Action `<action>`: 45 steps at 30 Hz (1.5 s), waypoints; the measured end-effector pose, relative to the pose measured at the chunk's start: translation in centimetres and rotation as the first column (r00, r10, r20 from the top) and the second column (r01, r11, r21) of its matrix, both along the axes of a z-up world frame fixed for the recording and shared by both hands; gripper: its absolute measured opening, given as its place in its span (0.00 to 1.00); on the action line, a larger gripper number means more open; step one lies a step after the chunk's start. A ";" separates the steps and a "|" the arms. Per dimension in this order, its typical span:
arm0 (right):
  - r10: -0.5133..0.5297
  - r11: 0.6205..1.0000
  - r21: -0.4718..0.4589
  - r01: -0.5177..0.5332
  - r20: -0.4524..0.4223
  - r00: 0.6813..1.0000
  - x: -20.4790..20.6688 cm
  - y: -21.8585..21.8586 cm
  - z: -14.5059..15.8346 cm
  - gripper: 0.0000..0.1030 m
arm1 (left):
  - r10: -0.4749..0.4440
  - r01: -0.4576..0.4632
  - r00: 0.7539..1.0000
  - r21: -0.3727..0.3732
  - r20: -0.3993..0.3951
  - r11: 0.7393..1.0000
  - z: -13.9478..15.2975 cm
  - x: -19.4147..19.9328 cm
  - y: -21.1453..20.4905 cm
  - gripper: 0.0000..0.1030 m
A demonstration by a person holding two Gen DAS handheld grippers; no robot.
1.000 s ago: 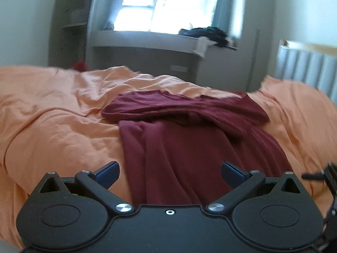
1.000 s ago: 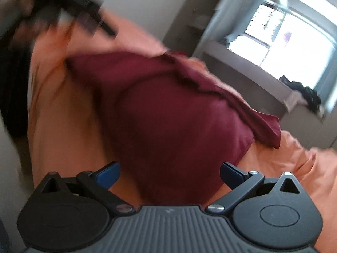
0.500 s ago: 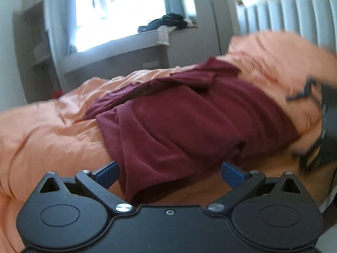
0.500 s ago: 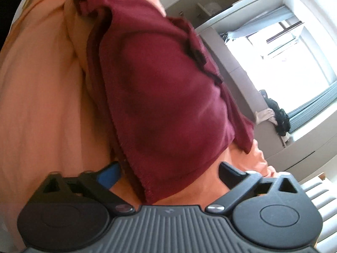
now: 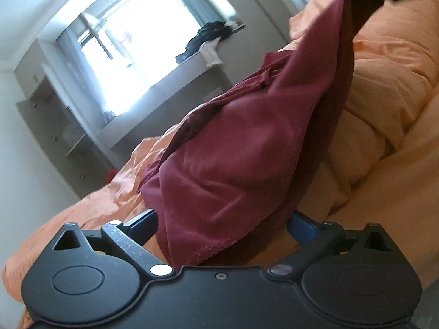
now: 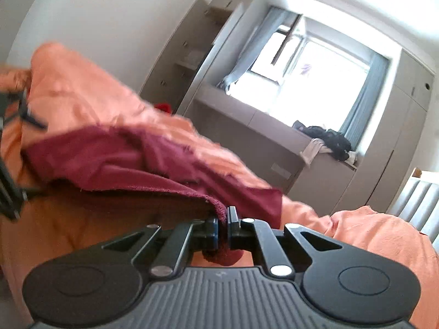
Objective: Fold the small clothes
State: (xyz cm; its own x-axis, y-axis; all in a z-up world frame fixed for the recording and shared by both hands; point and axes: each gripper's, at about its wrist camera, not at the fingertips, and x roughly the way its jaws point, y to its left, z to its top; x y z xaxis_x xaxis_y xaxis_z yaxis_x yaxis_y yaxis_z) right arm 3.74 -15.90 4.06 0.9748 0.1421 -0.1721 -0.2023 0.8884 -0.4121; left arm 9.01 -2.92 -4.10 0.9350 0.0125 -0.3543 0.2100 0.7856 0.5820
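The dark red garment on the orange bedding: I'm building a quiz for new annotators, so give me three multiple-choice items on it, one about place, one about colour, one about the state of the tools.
1. Where does the dark red knit garment lie?
A. on the window ledge
B. on the orange bedding
C. on the floor

2. What colour is the bedding?
A. orange
B. white
C. blue

3. How does the right tool stand?
A. wide open, clear of the cloth
B. open, with the cloth between its fingers
C. shut on the garment's edge

Answers:
1 B: the garment drapes over the bedding, one corner lifted.
2 A: orange folds surround the garment in both views.
3 C: its jaws have just been closing and now pinch the hem, while the left tool is open with the garment's other corner between its fingers.
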 end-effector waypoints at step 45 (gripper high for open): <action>-0.156 0.987 0.113 0.118 0.439 0.885 -11.2 -2.7 4.2 0.05 | 0.087 0.070 0.953 -0.492 0.289 0.868 17.4 -11.0 6.4 0.05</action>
State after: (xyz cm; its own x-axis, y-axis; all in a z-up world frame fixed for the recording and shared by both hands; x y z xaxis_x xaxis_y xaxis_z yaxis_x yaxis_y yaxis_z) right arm -7.43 -18.62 8.23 0.9568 -0.0036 0.2908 0.1117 0.9278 -0.3559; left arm -1.98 3.49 13.29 0.9963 -0.0813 -0.0264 0.0844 0.9847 0.1523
